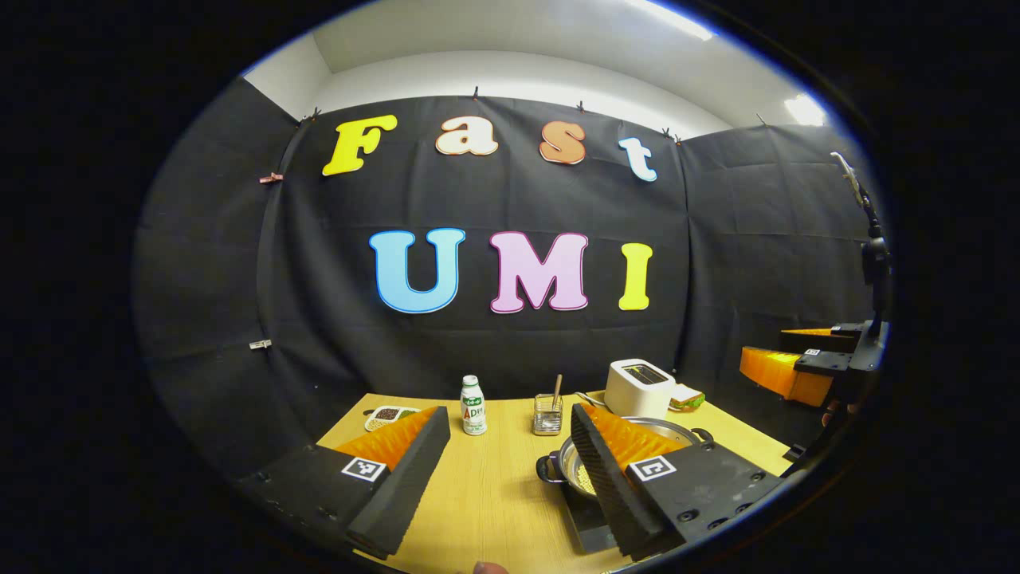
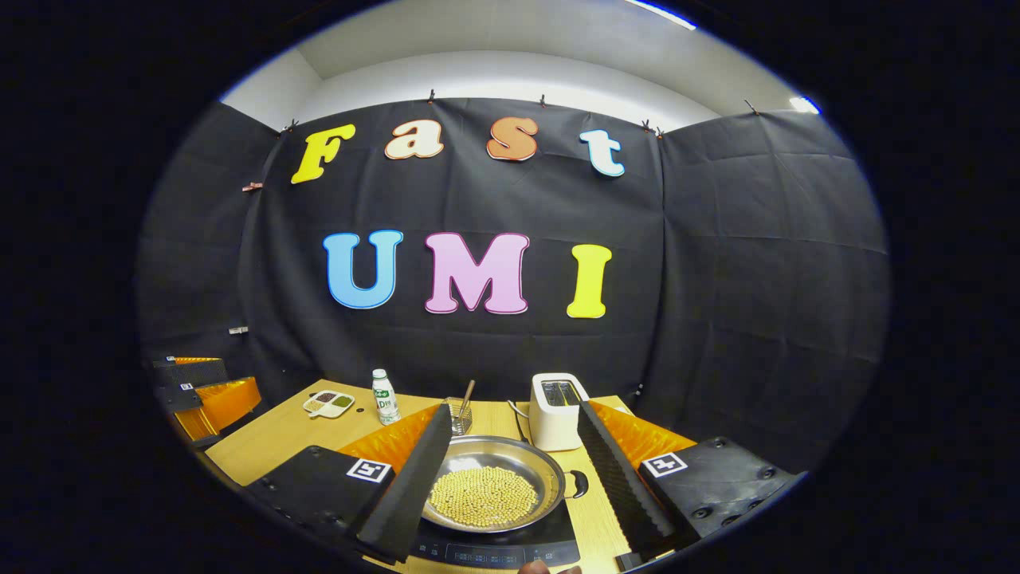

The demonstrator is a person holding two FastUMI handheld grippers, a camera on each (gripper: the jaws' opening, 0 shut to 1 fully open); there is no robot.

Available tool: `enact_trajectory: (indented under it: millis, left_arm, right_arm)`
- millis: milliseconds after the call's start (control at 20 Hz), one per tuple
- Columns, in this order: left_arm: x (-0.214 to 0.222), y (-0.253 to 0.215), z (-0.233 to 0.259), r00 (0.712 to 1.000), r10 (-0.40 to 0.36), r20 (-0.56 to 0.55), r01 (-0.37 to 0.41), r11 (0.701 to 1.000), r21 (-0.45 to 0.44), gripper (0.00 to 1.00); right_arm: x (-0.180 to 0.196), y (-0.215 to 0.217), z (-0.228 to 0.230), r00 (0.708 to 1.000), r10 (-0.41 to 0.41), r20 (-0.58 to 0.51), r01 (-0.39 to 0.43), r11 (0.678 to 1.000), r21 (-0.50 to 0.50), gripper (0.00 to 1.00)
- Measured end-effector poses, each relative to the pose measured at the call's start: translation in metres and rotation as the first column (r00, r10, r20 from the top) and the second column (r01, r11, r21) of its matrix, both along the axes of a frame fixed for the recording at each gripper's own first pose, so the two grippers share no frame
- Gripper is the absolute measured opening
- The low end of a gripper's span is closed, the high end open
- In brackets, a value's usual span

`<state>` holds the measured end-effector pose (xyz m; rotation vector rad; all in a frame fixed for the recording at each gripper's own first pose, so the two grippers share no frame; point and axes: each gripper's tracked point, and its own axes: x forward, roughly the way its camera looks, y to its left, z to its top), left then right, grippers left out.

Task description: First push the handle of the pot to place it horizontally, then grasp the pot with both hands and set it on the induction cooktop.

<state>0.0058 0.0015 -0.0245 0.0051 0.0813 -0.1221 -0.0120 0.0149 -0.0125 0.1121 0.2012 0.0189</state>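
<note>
Wooden table point(image 2: 263, 438) carries, from left to right of one round steel pot point(image 2: 488, 482) holding yellow beans: one divided snack dish point(image 2: 328, 403), one white bottle point(image 2: 386, 397), one glass cup point(image 2: 459, 414), and, right of the pot, one white toaster point(image 2: 558, 413). The pot sits on the black induction cooktop point(image 2: 510, 548), seemingly already placed. Left gripper point(image 1: 510, 454) and right gripper point(image 2: 518, 454) both hover wide open, holding nothing, likely released.

In the left gripper view its right finger hides most of the pot point(image 1: 673, 433); the cooktop point(image 2: 498, 546) runs off the bottom edge
</note>
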Motion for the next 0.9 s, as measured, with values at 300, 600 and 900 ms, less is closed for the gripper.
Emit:
enact_trajectory:
  millis: [300, 600, 900]
  left_arm:
    - [0.0, -0.006, -0.001, 1.0, -0.014, -0.021, 0.014, 1.0, -0.007, 0.97]
    - [0.006, -0.006, -0.004, 0.999, -0.012, -0.038, 0.012, 1.0, -0.014, 0.95]
    - [0.009, -0.006, -0.009, 0.998, -0.011, -0.055, 0.01, 1.0, -0.022, 0.95]
  right_arm:
    - [0.001, 0.0, -0.002, 1.0, 0.002, -0.019, -0.002, 1.0, 0.012, 0.98]
    - [0.005, -0.003, -0.006, 1.0, 0.001, -0.028, -0.001, 1.0, 0.01, 0.98]
    - [0.006, -0.002, -0.009, 0.999, 0.003, -0.034, -0.003, 1.0, 0.006, 0.98]
